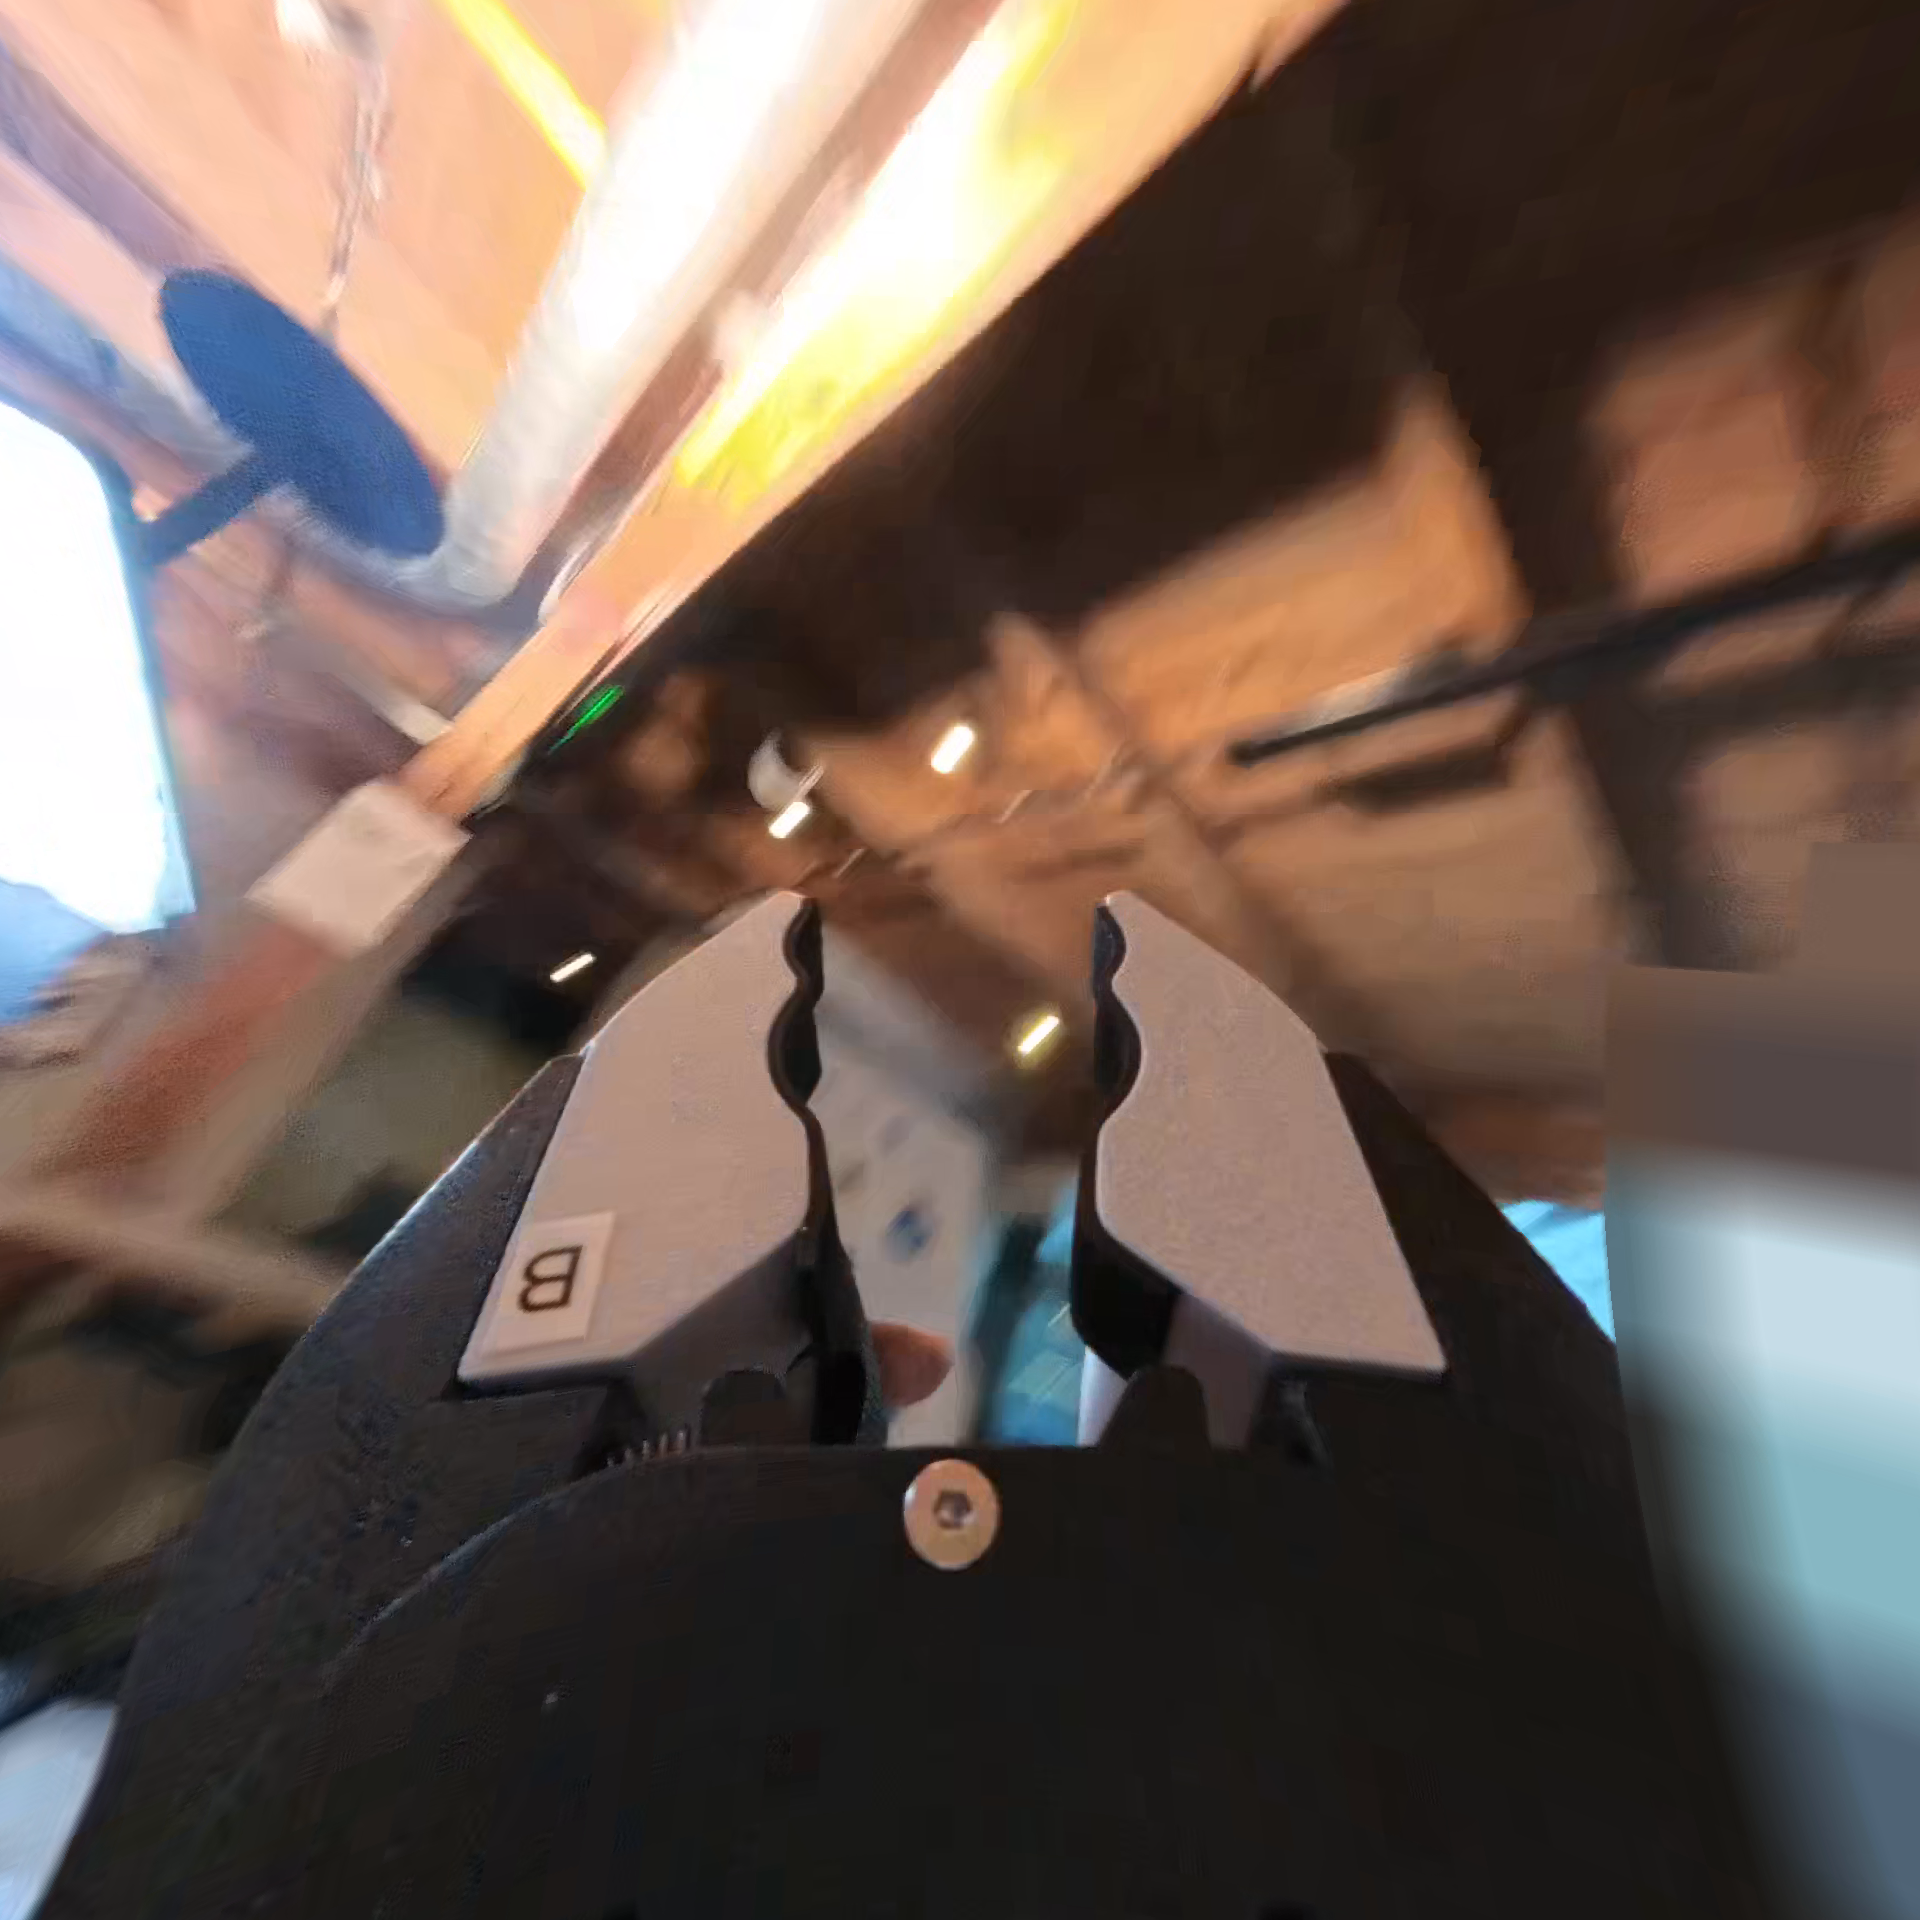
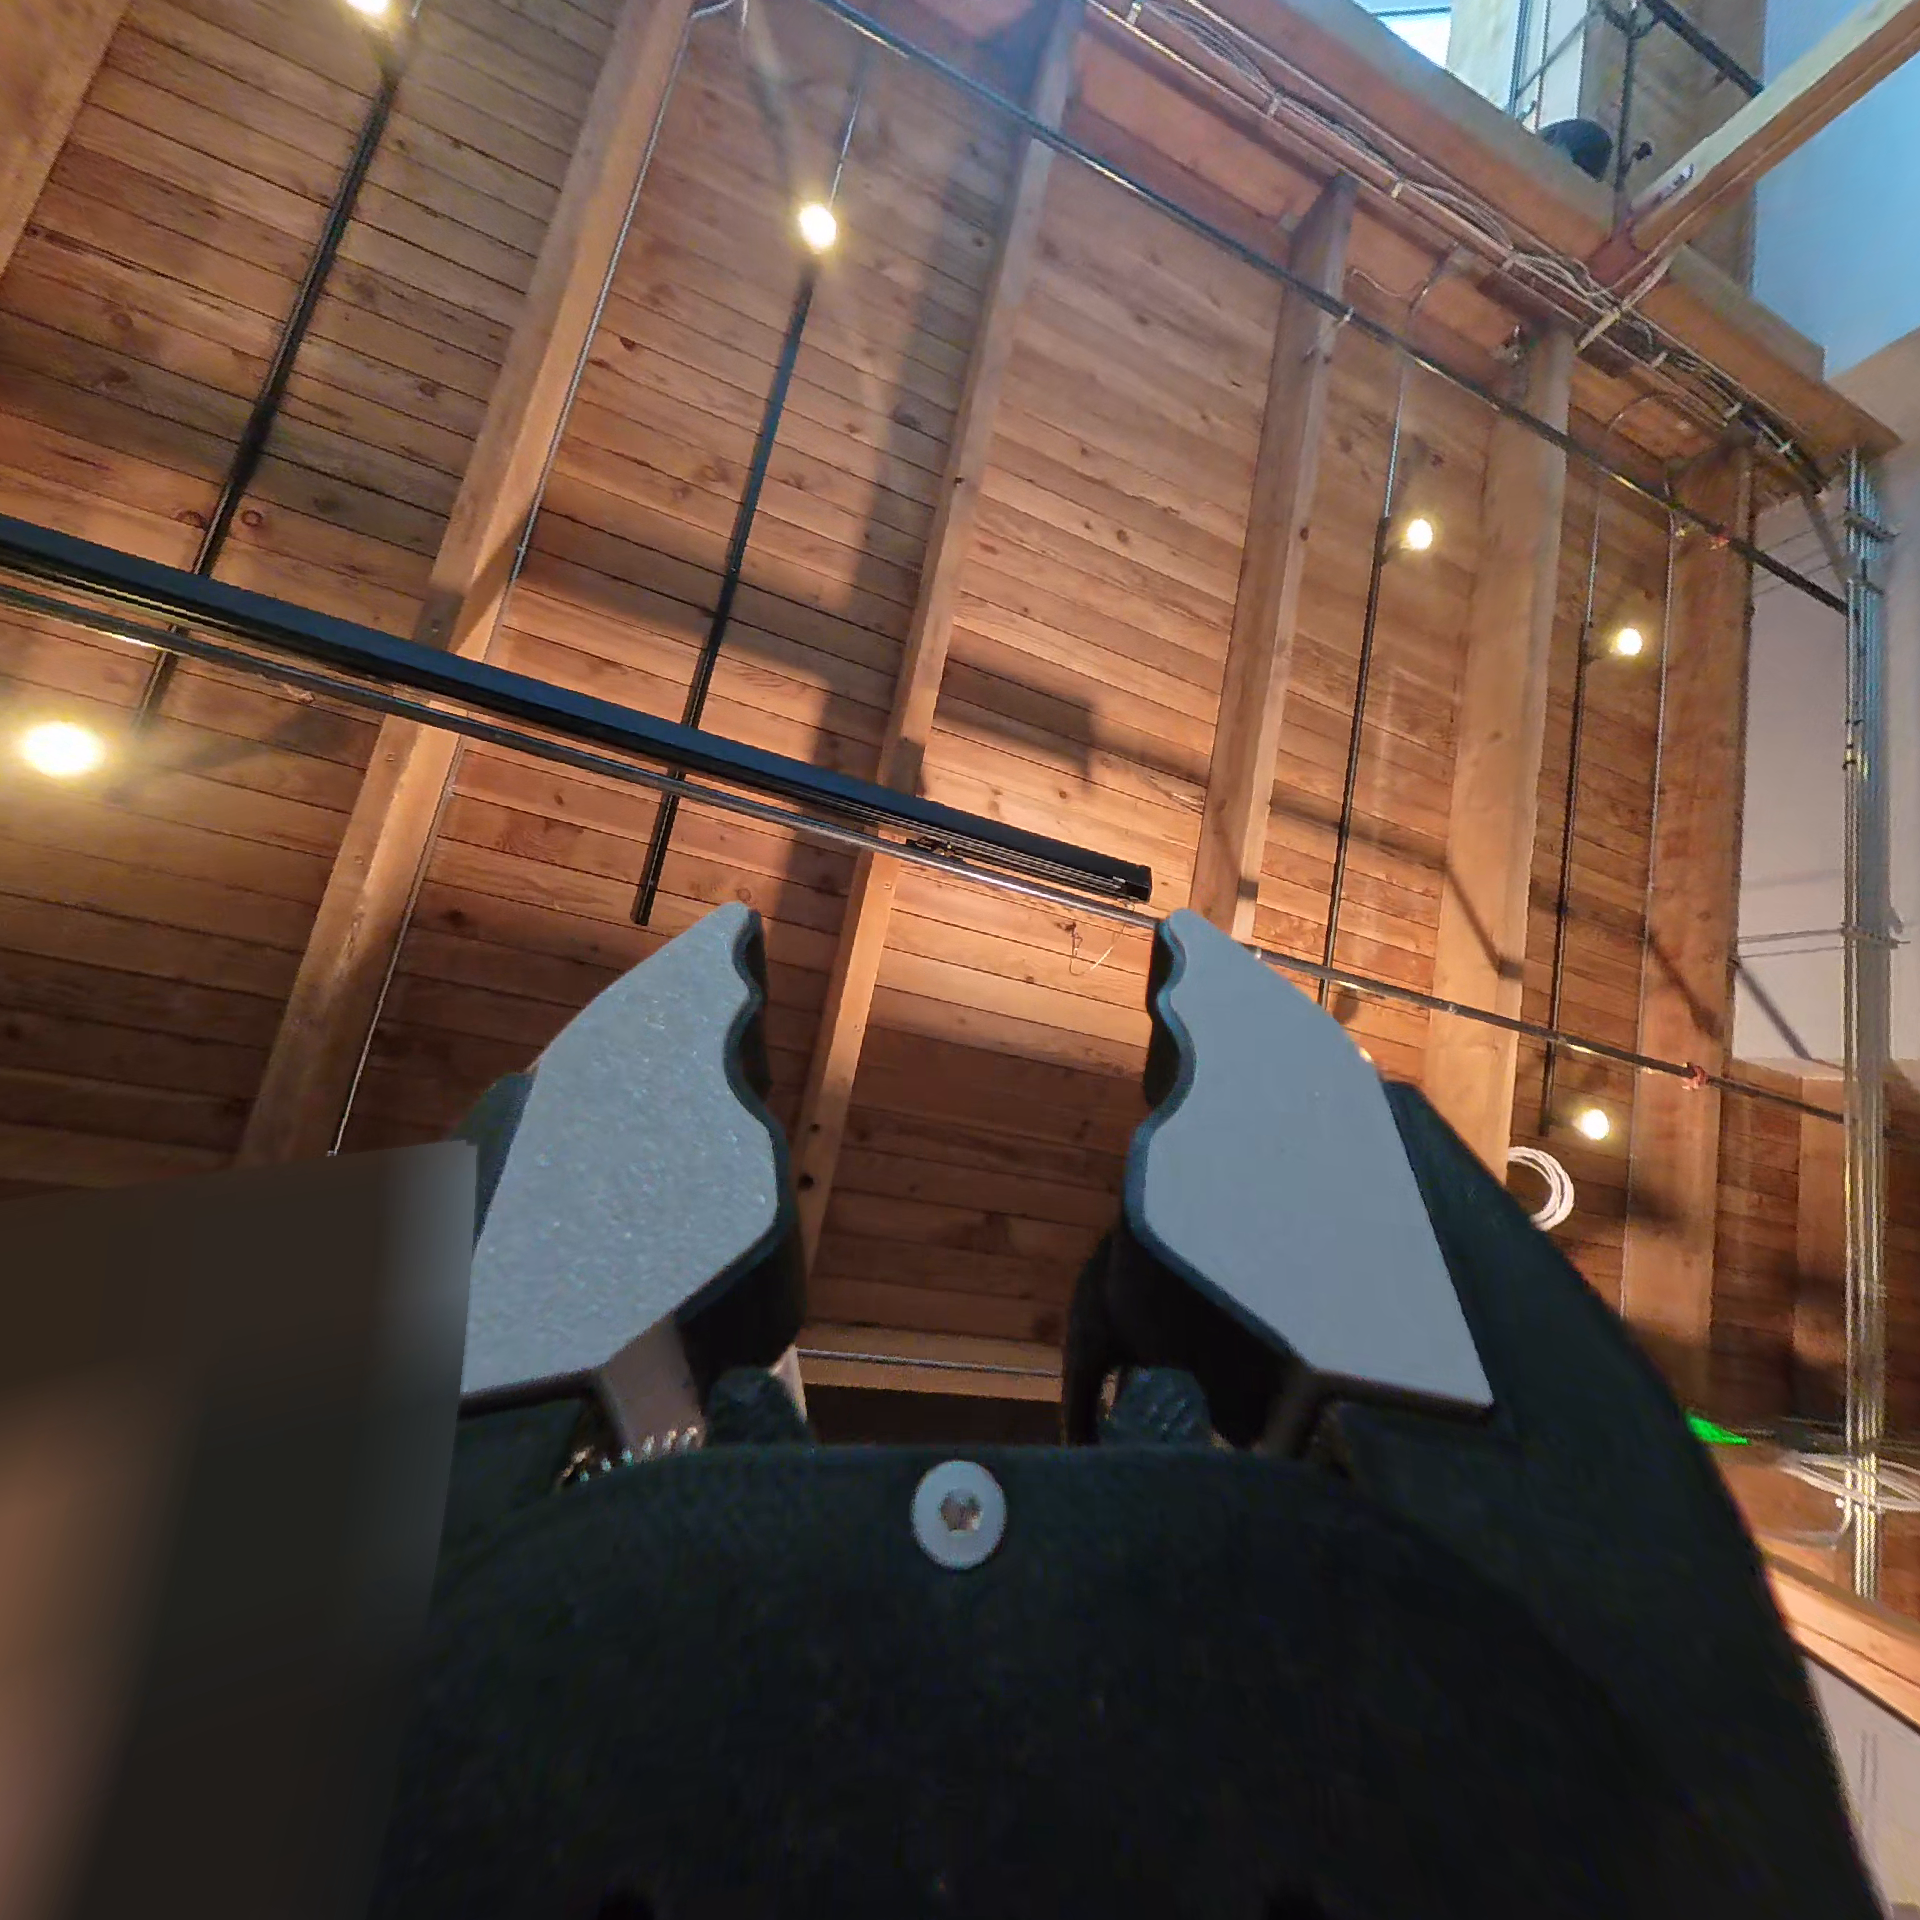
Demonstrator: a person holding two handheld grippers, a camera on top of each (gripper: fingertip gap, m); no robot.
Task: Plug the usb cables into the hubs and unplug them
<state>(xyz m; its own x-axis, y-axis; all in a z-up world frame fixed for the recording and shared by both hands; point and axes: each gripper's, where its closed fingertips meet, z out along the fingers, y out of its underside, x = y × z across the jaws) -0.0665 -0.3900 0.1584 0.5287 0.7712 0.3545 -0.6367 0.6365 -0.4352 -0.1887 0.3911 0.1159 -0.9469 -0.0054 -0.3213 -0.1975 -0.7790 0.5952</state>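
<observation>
No usb cable or hub shows in either view. My left gripper [image 1: 951,909] is open and empty; it points up and sideways at a blurred room. My right gripper [image 2: 951,925] is open and empty, with a wide gap between its grey fingers [image 2: 634,1153]; it points up at a wooden ceiling [image 2: 1091,499]. Neither gripper touches anything.
In the right wrist view a black light rail [image 2: 582,717] crosses the ceiling above the fingers, with several spot lamps [image 2: 817,227] and wooden beams. The left wrist view is smeared by motion: a wooden beam [image 1: 727,540], a dark round object [image 1: 301,416], a bright window at the left.
</observation>
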